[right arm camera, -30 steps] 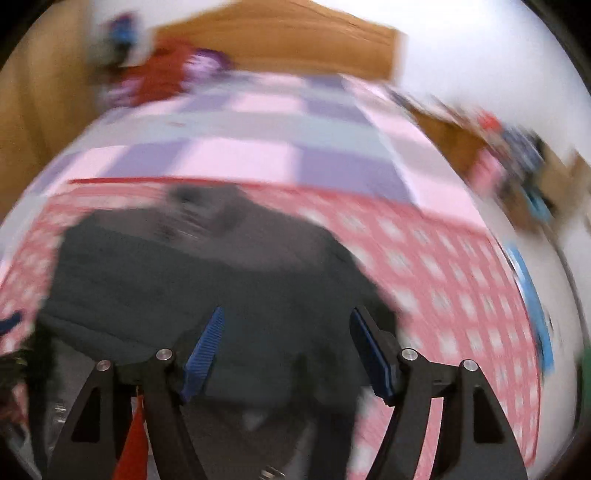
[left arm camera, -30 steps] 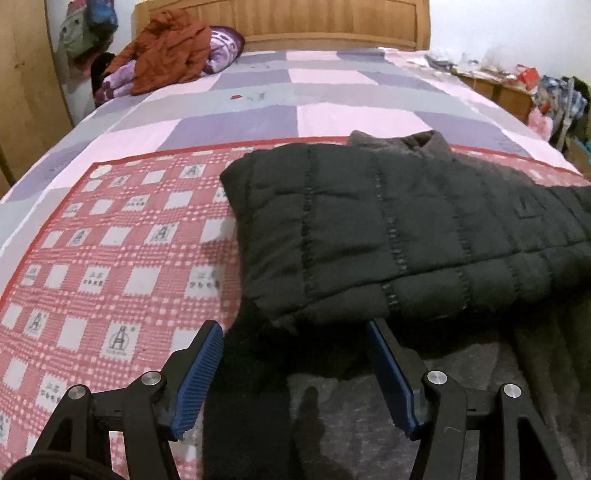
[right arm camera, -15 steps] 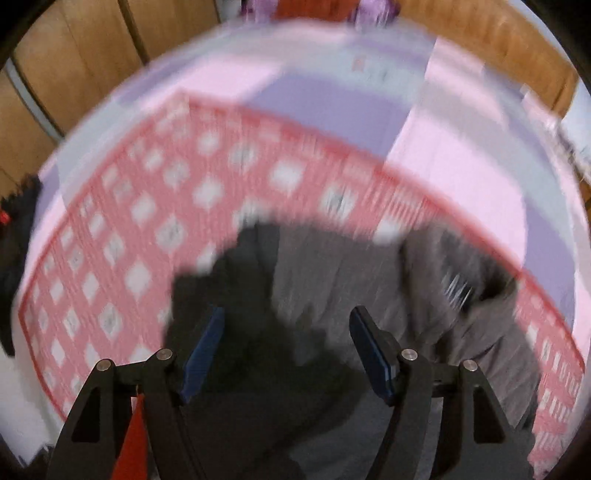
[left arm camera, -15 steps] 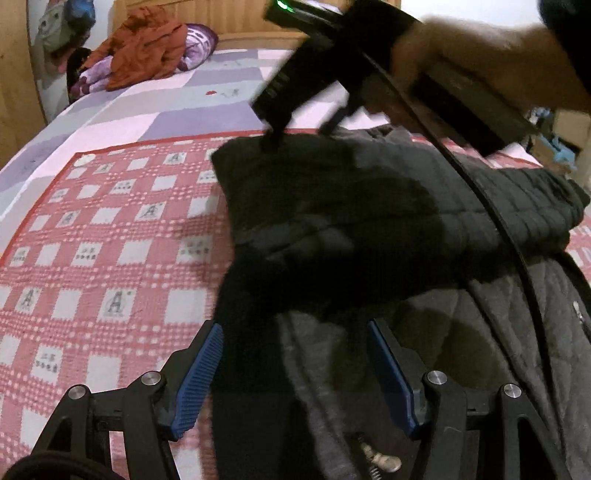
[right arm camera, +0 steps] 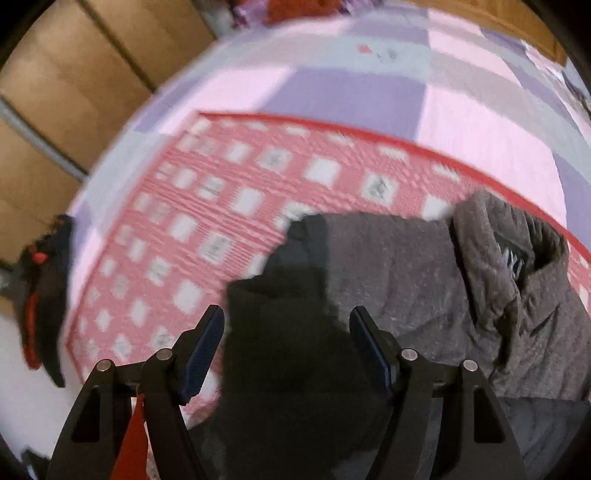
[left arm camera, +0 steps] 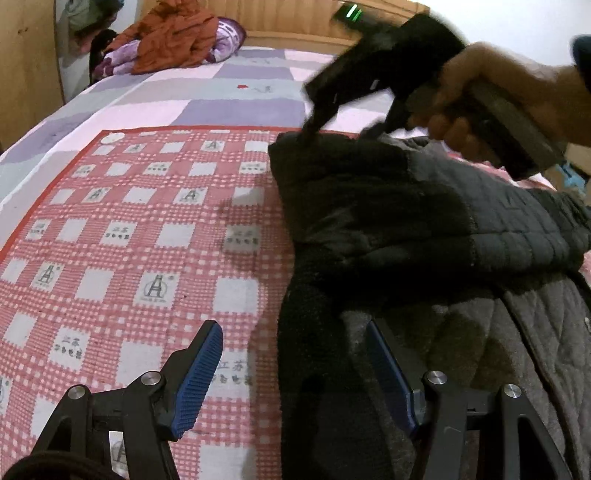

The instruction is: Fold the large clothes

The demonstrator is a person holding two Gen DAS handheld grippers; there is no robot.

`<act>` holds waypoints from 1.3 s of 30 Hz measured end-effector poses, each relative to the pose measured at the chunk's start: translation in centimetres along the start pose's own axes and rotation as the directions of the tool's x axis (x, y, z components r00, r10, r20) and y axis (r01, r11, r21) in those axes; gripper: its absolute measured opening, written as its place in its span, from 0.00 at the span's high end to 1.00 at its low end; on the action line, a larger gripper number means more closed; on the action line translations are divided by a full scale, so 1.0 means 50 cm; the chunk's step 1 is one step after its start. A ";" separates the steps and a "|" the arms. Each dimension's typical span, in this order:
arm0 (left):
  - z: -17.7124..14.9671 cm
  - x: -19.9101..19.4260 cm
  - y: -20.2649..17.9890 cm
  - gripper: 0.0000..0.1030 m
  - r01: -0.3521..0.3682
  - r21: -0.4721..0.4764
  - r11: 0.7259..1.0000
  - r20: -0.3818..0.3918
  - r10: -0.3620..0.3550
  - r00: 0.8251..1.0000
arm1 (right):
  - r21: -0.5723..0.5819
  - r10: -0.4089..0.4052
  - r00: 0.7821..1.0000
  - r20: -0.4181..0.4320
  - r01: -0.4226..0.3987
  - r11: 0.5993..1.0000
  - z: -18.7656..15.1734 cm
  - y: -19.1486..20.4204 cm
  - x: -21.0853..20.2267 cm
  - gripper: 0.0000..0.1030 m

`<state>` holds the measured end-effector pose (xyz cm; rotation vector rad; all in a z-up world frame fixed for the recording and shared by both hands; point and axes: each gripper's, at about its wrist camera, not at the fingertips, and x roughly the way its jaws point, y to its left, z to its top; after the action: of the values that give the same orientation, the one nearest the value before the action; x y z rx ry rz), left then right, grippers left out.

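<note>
A large black quilted jacket [left arm camera: 424, 221] with grey fleece lining [left arm camera: 461, 332] lies on a red-and-white checked blanket [left arm camera: 129, 240] on the bed. My left gripper [left arm camera: 295, 369] is open and empty, low over the jacket's near left edge. The right gripper [left arm camera: 343, 125], held in a hand, reaches down to the jacket's far left corner. In the right wrist view my right gripper [right arm camera: 286, 350] is open, straddling a dark corner of the jacket [right arm camera: 295, 332]; the grey collar [right arm camera: 498, 258] lies to its right.
A heap of orange and purple clothes [left arm camera: 173, 37] sits by the wooden headboard [left arm camera: 295, 18]. A wooden wardrobe [right arm camera: 74, 92] stands to the left of the bed. Dark and red clothing [right arm camera: 44, 295] lies at the bed's left edge.
The right gripper swung from the jacket's right side across to its far left corner. My left gripper moved slightly closer to the jacket's near edge. The jacket looks unmoved.
</note>
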<state>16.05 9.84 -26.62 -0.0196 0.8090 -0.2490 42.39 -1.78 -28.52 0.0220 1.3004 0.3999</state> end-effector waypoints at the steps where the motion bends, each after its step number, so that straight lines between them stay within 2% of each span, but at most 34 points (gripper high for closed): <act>1: 0.001 -0.001 0.000 0.33 0.002 -0.001 1.000 0.001 -0.002 1.000 | 0.012 -0.009 0.998 -0.055 0.009 1.000 0.003 -0.004 0.020 0.29; 2: 0.002 -0.003 0.001 0.33 0.005 -0.002 1.000 0.004 -0.005 1.000 | 0.039 0.001 0.990 -0.141 0.005 0.999 -0.002 -0.006 0.056 0.29; 3: 0.002 -0.006 0.003 0.33 0.006 -0.002 1.000 0.008 -0.006 1.000 | 0.038 0.007 0.986 -0.169 -0.001 0.999 -0.007 -0.001 0.072 0.32; 5: 0.001 -0.009 0.005 0.33 0.008 0.003 1.000 0.012 -0.008 1.000 | -0.027 -0.027 0.992 -0.125 0.024 0.999 -0.012 0.026 0.069 0.61; 6: 0.000 -0.009 0.006 0.33 0.007 0.007 1.000 0.011 -0.007 1.000 | -0.037 -0.019 0.995 -0.097 0.016 0.999 -0.009 0.034 0.063 0.66; 8: -0.003 -0.008 0.009 0.33 0.004 0.009 1.000 0.007 -0.004 1.000 | -0.083 0.044 0.999 0.004 -0.043 0.996 0.010 0.065 0.036 0.80; 10: -0.006 -0.006 0.013 0.33 0.002 0.007 1.000 0.002 -0.002 1.000 | -0.203 0.010 0.995 0.094 0.009 0.979 0.028 0.111 0.015 0.83; 11: -0.008 -0.005 0.014 0.33 -0.001 0.007 1.000 0.000 0.001 1.000 | -0.280 -0.033 0.984 0.177 0.082 0.956 0.040 0.144 -0.002 0.87; 12: -0.009 -0.004 0.015 0.33 -0.003 0.007 1.000 -0.003 0.003 1.000 | -0.306 -0.079 0.955 0.286 0.170 0.937 0.055 0.163 -0.023 0.96; 13: -0.011 -0.003 0.017 0.33 -0.004 0.005 1.000 -0.007 0.004 1.000 | -0.275 -0.117 0.921 0.372 0.230 0.934 0.080 0.165 -0.042 1.00; 14: -0.011 -0.004 0.017 0.33 -0.005 0.005 1.000 -0.009 0.005 1.000 | -0.224 -0.119 0.904 0.411 0.227 0.948 0.100 0.151 -0.060 1.00; 16: -0.009 -0.006 0.017 0.33 -0.007 0.007 1.000 -0.005 0.007 1.000 | -0.096 -0.117 0.903 0.414 0.170 0.981 0.141 0.101 -0.085 1.00; 18: -0.003 -0.005 0.019 0.33 -0.008 0.002 1.000 0.000 0.008 1.000 | -0.053 -0.139 0.895 0.423 0.178 0.983 0.135 0.072 -0.110 0.99; 20: 0.006 -0.002 0.023 0.33 -0.009 -0.009 1.000 0.007 0.009 1.000 | -0.076 -0.176 0.872 0.458 0.236 0.969 0.079 0.057 -0.147 0.99; 23: 0.031 0.010 0.028 0.33 -0.022 -0.025 0.999 0.021 0.023 1.000 | -0.120 -0.220 0.845 0.487 0.314 0.942 -0.049 0.041 -0.184 0.99; 25: 0.050 0.022 0.030 0.33 -0.024 -0.031 0.999 0.028 0.025 0.999 | -0.124 -0.287 0.827 0.482 0.389 0.913 -0.149 0.018 -0.192 0.99; 29: 0.106 0.064 0.023 0.33 -0.020 -0.016 1.000 0.042 0.021 0.999 | 0.030 -0.404 0.831 0.383 0.426 0.904 -0.279 -0.088 -0.179 0.99; 31: 0.134 0.088 0.009 0.33 -0.013 -0.002 1.000 0.054 0.013 0.998 | 0.119 -0.439 0.836 0.329 0.425 0.897 -0.316 -0.149 -0.171 0.99; 33: 0.166 0.122 -0.012 0.33 -0.008 0.011 1.000 0.059 0.007 0.998 | 0.177 -0.466 0.829 0.310 0.432 0.885 -0.343 -0.202 -0.169 0.99; 37: 0.226 0.213 -0.073 0.33 -0.013 0.057 0.998 0.059 0.010 0.998 | 0.166 -0.448 0.830 0.332 0.416 0.894 -0.353 -0.242 -0.164 0.99; 39: 0.242 0.269 -0.093 0.33 -0.051 0.069 0.996 0.032 0.049 0.998 | 0.097 -0.428 0.845 0.319 0.421 0.902 -0.348 -0.262 -0.139 0.99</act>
<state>32.68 1.32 -27.33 0.0625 0.7695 -0.2291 28.22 -19.64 -30.00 -0.1722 0.9359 -0.0058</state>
